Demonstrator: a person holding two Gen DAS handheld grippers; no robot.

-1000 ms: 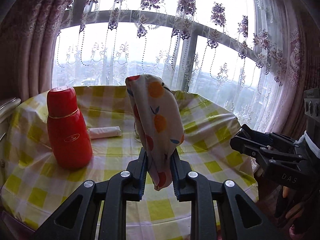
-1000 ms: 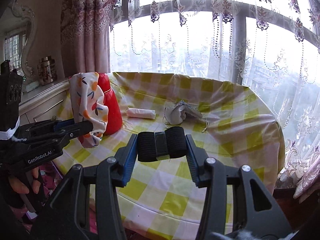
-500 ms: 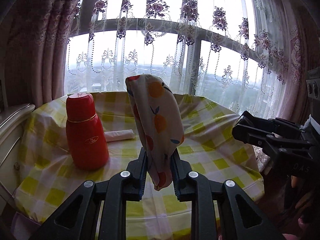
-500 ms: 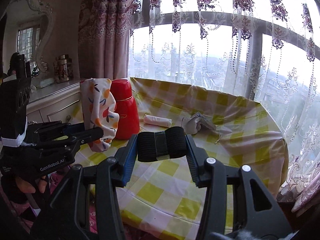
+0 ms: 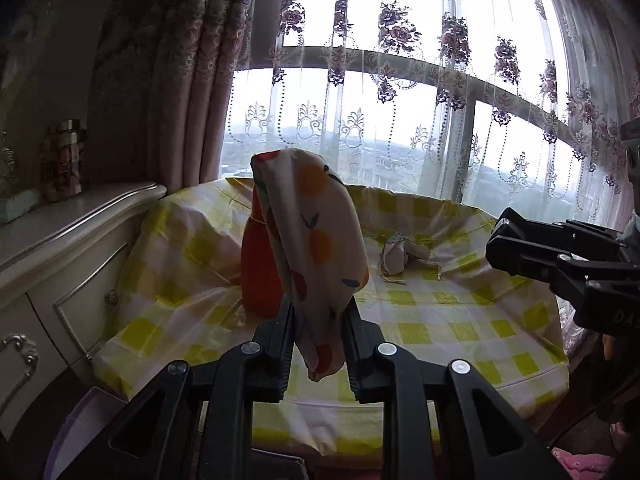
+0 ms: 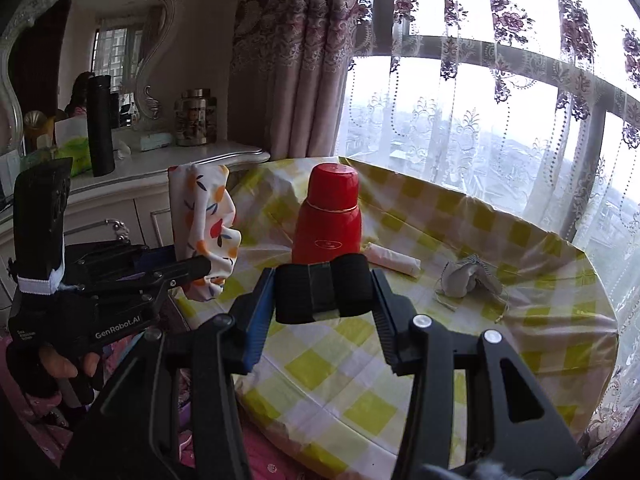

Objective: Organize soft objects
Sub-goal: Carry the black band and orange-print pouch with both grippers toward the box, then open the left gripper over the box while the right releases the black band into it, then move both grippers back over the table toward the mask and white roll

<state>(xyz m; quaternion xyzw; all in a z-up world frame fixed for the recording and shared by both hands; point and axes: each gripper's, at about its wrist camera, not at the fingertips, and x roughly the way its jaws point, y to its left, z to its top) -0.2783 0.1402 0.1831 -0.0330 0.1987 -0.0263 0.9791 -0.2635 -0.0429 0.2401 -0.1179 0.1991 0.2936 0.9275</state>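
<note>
Left wrist view shows the left tongs (image 5: pixel 318 332) clamped on a fruit-print cloth (image 5: pixel 316 240). The right tongs (image 6: pixel 322 292) squeeze a black rolled band (image 6: pixel 322 290), red bottle (image 6: pixel 328 220) at twelve o'clock.

"GenRobot.AI" is printed in white on the black body of the left tongs (image 6: pixel 200 268); smaller white lettering beside it cannot be read.

fruit-print cloth (image 5: pixel 316 240) upright, black roll (image 6: pixel 322 292) level
</note>
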